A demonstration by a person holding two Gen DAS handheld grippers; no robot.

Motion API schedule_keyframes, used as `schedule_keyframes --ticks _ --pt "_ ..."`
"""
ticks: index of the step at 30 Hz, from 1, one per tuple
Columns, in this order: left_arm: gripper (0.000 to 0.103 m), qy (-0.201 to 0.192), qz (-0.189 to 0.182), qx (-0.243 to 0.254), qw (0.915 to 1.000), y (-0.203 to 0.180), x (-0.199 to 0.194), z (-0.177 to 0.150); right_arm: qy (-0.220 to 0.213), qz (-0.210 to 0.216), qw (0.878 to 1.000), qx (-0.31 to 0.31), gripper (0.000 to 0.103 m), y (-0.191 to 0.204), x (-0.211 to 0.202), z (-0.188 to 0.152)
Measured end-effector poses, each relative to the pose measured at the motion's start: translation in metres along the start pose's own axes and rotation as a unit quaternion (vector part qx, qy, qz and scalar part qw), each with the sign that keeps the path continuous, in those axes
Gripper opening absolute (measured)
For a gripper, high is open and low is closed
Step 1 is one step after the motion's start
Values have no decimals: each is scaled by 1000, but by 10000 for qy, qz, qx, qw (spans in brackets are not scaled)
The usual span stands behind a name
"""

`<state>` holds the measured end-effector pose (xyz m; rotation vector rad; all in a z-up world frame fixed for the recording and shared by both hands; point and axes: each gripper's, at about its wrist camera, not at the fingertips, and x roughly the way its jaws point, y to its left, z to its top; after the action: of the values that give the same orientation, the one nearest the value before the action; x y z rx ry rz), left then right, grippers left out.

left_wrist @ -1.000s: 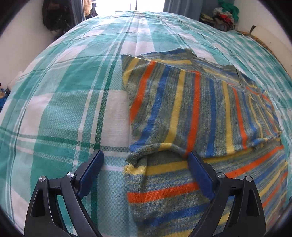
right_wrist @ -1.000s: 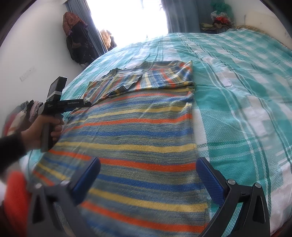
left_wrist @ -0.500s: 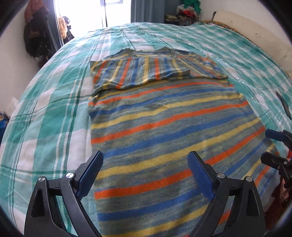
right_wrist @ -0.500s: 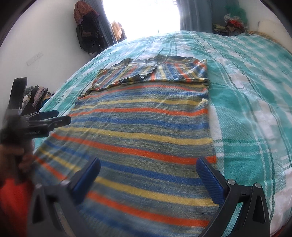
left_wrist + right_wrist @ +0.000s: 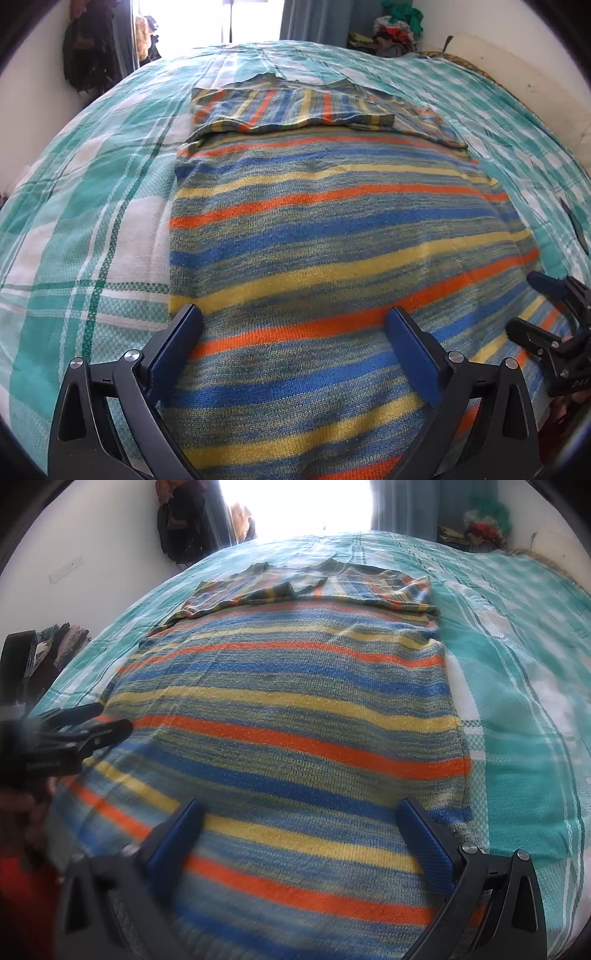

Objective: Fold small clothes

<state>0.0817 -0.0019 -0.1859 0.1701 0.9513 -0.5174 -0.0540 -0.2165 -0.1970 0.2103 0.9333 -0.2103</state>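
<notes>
Striped sweater [image 5: 332, 236] flat on plaid bedspread [image 5: 92, 206]; near hem cut off.
Left gripper [image 5: 291, 332] and right gripper [image 5: 299, 819] wide apart, empty, above its near end.

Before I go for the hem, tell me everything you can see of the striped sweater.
The striped sweater looks knitted, with orange, blue, yellow and grey-green bands. It lies flat on the green plaid bedspread, both sleeves folded inward across the chest at the far end. Left gripper and right gripper hover open over its near end; contact unclear.
</notes>
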Motion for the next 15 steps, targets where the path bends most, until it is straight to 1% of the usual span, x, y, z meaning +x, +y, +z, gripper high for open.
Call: schedule_keyframes --ticks 10,15 --pt "100 -83 45 35 9999 -1 0 -3 -270 -126 9995 -118 103 3 4 -6" --pt "100 -138 2 17 9999 1 1 -5 -359 -206 9990 -176 103 5 5 -8"
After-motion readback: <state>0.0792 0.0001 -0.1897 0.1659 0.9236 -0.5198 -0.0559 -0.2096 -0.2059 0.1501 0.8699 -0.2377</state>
